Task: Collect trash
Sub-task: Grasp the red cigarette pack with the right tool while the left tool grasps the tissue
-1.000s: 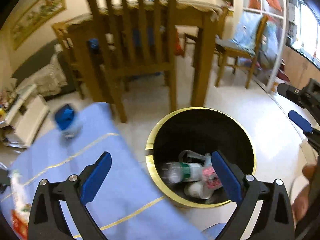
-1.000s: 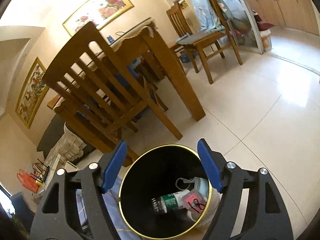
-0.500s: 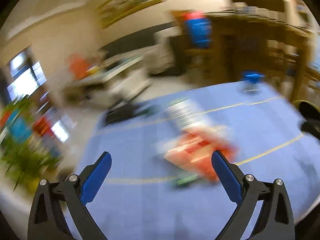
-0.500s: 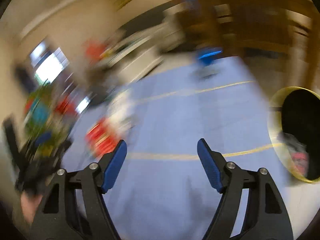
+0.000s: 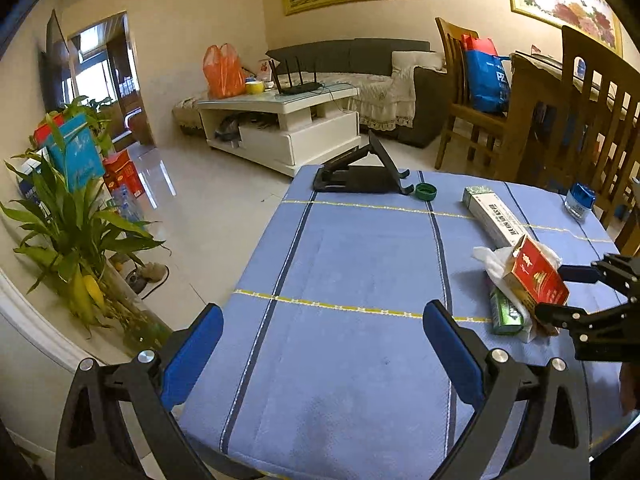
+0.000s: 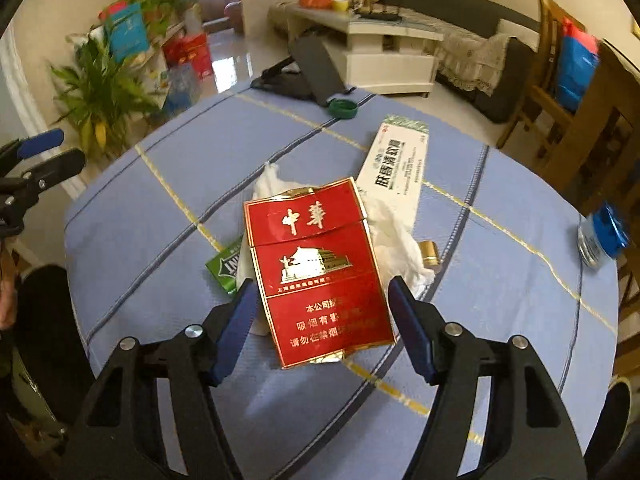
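Both tools swung from bin to red pack [image 6: 320, 272].

**Readable print on the table**

I read two gold characters, 中華, on the lid of the flattened red cardboard cigarette packet [image 6: 320, 268], with lines of gold Chinese print lower down, too blurred to make out. The long white carton [image 6: 396, 164] carries large dark Chinese characters I cannot make out. The blue bag [image 5: 486, 80] shows "PZ".
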Demonstrator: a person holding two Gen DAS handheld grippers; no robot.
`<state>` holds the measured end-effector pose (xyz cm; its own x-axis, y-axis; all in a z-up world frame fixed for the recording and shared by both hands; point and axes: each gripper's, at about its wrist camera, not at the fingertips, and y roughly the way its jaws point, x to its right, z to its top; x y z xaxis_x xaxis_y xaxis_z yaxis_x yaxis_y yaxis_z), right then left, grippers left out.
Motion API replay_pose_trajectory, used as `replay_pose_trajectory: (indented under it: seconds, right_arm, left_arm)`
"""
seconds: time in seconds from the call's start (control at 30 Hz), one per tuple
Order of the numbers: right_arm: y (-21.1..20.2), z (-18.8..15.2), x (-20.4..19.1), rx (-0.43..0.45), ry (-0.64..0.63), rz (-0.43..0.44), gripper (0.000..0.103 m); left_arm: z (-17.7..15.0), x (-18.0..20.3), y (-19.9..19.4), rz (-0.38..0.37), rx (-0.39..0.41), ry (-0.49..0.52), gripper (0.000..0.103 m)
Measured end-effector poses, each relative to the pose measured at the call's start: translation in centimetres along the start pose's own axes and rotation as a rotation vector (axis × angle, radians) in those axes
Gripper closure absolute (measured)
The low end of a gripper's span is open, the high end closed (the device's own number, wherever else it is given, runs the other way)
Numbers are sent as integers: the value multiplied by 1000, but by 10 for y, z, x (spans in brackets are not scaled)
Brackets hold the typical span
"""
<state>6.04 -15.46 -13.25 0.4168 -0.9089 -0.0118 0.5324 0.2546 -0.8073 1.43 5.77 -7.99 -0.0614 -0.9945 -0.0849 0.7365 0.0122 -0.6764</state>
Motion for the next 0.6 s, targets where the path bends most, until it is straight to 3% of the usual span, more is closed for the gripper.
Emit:
replay_pose_trajectory:
  seconds: [0.2, 0.3, 0.47, 0.53, 0.6]
  right_arm:
    - [23, -1, -3, -54, -94, 12, 39]
    - [8, -4, 1, -40, -54, 66, 40]
    - [-60, -43, 42, 114, 219, 244, 40]
    - [-83, -76, 71, 179, 390, 318, 40]
    - [-101, -100, 91, 235, 499, 358, 40]
  left_arm:
    - [-3, 0, 9, -6, -24, -27, 6]
    - [-2, 6, 9, -9, -18, -13, 6]
    - [6, 24, 14, -86, -30, -22, 6]
    - [14, 42, 22, -165, -50, -29, 6]
    - [23, 67, 35, -291, -80, -29, 6]
